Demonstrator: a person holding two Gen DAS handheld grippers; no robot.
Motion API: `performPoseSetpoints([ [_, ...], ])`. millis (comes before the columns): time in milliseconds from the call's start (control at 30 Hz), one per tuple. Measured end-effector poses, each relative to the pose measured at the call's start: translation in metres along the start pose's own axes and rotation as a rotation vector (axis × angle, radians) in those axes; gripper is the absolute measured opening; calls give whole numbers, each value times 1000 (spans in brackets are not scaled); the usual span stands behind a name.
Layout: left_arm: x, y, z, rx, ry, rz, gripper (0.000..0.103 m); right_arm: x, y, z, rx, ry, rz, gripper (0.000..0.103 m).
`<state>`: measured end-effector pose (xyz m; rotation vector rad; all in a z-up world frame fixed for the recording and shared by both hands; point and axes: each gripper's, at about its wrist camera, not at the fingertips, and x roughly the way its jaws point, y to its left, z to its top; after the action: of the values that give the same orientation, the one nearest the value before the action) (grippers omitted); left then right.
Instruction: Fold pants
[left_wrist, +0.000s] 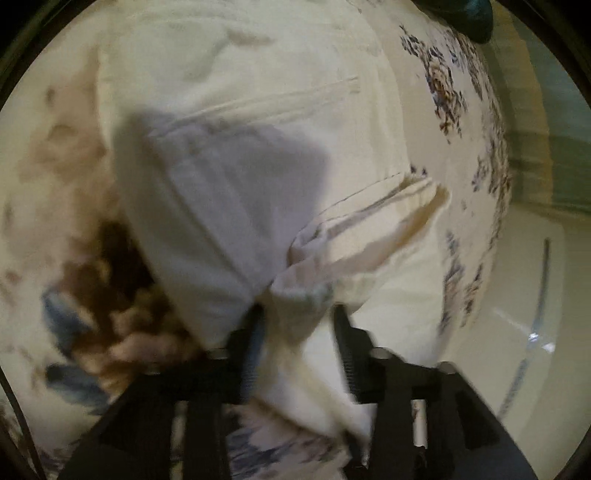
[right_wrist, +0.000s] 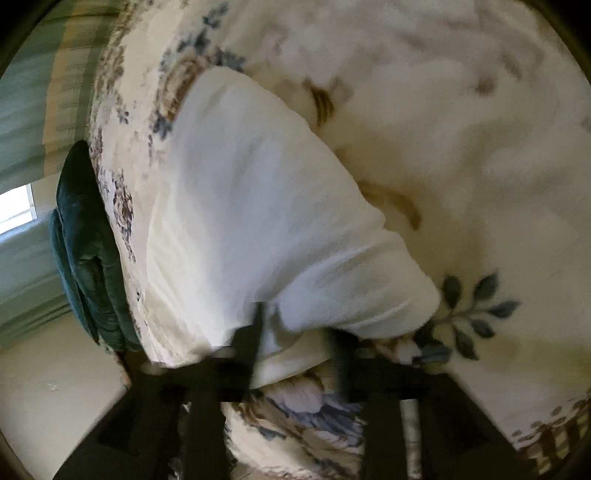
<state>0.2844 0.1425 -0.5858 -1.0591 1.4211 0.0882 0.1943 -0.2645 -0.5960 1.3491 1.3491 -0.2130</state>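
The cream-white pants (left_wrist: 240, 122) lie on a floral bedspread (left_wrist: 461, 110). In the left wrist view a fold of the pants with a stitched hem (left_wrist: 369, 218) runs down between the fingers of my left gripper (left_wrist: 297, 314), which holds a bunch of the cloth. In the right wrist view the pants (right_wrist: 258, 206) spread away from my right gripper (right_wrist: 295, 325), whose fingers hold the near edge of the cloth. Both views are blurred.
The floral bedspread (right_wrist: 461, 129) covers the bed. A dark green cushion (right_wrist: 88, 254) sits at the bed's edge, also at the top of the left wrist view (left_wrist: 476, 14). Pale floor (right_wrist: 55, 387) lies beside the bed, with a window (right_wrist: 18, 210) beyond.
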Motion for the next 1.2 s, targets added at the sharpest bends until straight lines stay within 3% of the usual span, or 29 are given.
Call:
performPoseSetpoints([
  [100,13,-6,5,37,22,10,64,7,-4,3,31,-8,18,56],
  [233,23,-13,8,53,13,34,66,19,-4,5,45,-26,8,56],
  [267,21,-13,7,51,-5,38,62,21,-2,5,45,-34,13,57],
  [300,20,-14,4,64,-17,54,42,22,-2,4,42,-46,17,56],
  [333,17,-16,2,95,-38,83,27,20,-1,3,36,-65,20,49],
  [367,14,-15,0,114,-49,92,25,16,0,1,18,-94,31,28],
  [400,11,-13,-3,123,-60,103,19,14,1,-2,-4,-109,32,25],
  [567,-3,-7,-21,186,-93,153,16,-3,19,-19,-116,-158,2,17],
  [667,9,0,-10,140,-64,154,20,3,12,-16,-121,-126,-35,18],
  [700,8,2,-8,116,-49,145,21,9,8,-11,-104,-93,-40,21],
  [767,2,-3,-5,110,-15,162,25,10,0,-3,-94,-39,-79,46],
  [833,-13,-17,-11,210,-13,260,37,6,2,-1,-106,16,-110,57],
  [867,-23,-24,-17,272,-33,318,42,2,4,-3,-133,31,-140,67],
  [900,-33,-30,-23,336,-64,375,52,-5,11,-6,-183,28,-188,73],
  [933,-42,-36,-30,408,-97,447,71,-14,21,-11,-253,7,-231,81],
  [1000,-52,-42,-37,501,-124,538,99,-24,47,-25,-428,-34,-340,87],
  [1133,-69,-39,-26,561,-173,639,99,-21,94,-53,-633,-132,-477,97],
  [1200,-78,-34,-11,554,-205,624,99,-8,120,-61,-693,-176,-513,98],
])
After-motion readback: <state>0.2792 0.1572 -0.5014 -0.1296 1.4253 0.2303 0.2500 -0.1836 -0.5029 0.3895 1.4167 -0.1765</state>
